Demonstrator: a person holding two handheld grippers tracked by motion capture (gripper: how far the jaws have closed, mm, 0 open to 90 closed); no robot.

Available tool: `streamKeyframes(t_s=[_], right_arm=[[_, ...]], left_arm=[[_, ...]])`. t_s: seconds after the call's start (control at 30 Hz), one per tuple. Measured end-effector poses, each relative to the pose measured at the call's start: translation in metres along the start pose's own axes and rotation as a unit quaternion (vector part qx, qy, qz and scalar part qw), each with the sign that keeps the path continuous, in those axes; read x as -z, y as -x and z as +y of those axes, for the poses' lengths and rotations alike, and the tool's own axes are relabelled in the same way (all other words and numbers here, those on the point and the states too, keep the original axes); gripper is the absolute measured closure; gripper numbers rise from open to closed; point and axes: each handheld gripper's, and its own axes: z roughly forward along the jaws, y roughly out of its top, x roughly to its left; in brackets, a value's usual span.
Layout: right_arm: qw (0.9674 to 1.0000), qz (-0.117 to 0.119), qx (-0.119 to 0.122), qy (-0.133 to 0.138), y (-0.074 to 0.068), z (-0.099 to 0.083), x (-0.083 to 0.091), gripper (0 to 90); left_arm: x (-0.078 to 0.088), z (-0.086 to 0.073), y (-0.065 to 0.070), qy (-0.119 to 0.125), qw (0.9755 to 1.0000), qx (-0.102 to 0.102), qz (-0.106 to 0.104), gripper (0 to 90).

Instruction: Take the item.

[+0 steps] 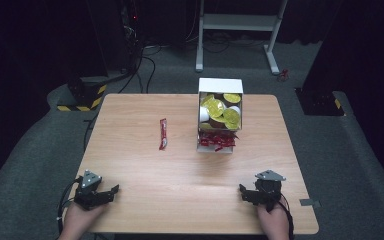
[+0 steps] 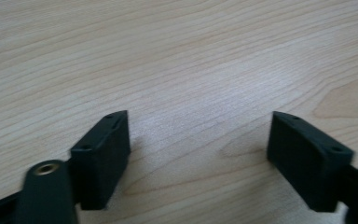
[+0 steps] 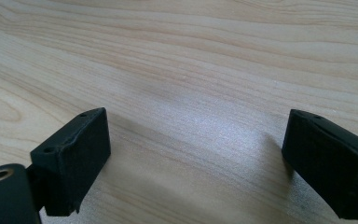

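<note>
High view: left gripper (image 1: 111,190) and right gripper (image 1: 243,192) gape wide and empty over the table (image 1: 180,170).

Left claw (image 1: 111,191) and right claw (image 1: 245,191) both gape wide, held low.

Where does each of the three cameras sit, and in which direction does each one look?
High view: above the person's side, looking forward and down on the table; both hands, left gripper and right gripper show.
Left gripper view: rides the left gripper, looking along its open jaws at bare wood.
Right gripper view: same on the right gripper.
Shared: the gripper views both show the wooden tabletop between open jaws.
</note>
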Motion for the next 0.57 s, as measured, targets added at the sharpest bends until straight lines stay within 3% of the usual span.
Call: streamKeyframes(t_s=[0.1,0.57], right_arm=[[1.0,0.0,-0.003,-0.001,-0.0003,-0.0001,0.0002,7.7],[1.0,-0.001,-0.002,-0.001,-0.0003,0.0001,0.0001,7.6]], left_arm=[[-0.0005,-0.0008,-0.0009,-0.002,0.9999,0.012,-0.002,15.3],[-0.001,-0.0006,-0.002,-0.001,0.9999,0.01,-0.005,14.5]])
